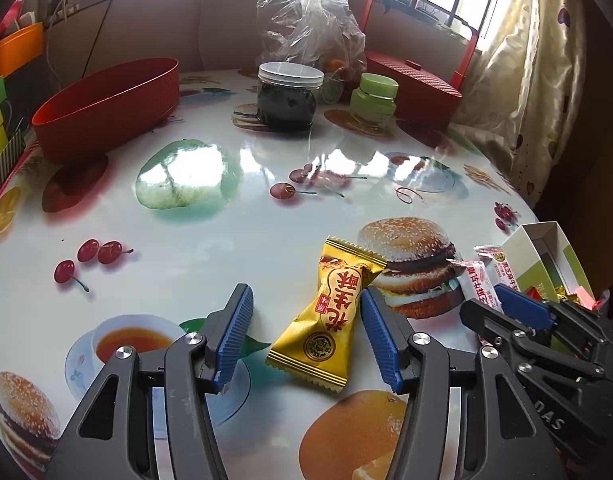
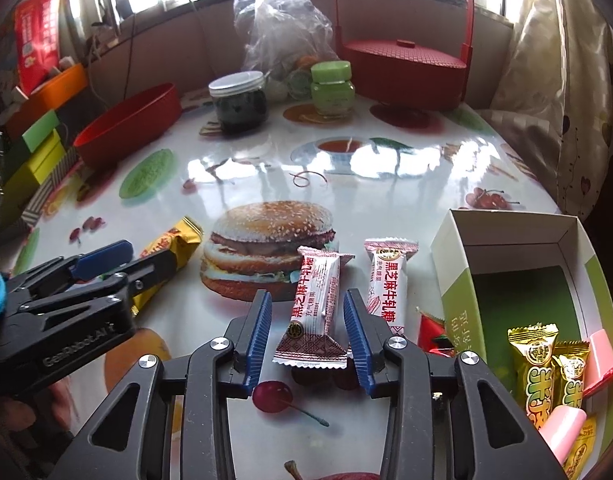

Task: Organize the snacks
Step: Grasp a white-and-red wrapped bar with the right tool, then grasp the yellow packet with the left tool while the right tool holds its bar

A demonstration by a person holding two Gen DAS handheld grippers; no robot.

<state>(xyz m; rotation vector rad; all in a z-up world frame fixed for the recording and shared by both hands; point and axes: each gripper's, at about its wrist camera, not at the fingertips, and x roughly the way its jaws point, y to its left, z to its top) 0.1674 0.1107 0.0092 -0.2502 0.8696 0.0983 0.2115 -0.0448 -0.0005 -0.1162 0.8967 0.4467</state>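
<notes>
A yellow snack packet point(image 1: 330, 312) lies on the printed tablecloth between the fingers of my left gripper point(image 1: 305, 294). The jaws are open; the packet rests against the right pad point(image 1: 376, 328) with a gap at the left. My right gripper point(image 2: 306, 296) straddles a white-and-red candy bar point(image 2: 314, 304), open, with a gap still showing at its left pad point(image 2: 260, 328). A second white-and-red bar point(image 2: 388, 280) lies just right of it. The green-and-white box point(image 2: 458, 264) at the right holds several gold packets point(image 2: 534, 368). Each gripper shows in the other's view.
A red oval tub point(image 1: 106, 104) stands at the far left. A dark jar point(image 1: 286, 96), a green jar point(image 1: 374, 100), a plastic bag point(image 1: 310, 20) and a red lidded basket point(image 1: 410, 76) line the back. A small red packet point(image 2: 432, 332) lies by the box.
</notes>
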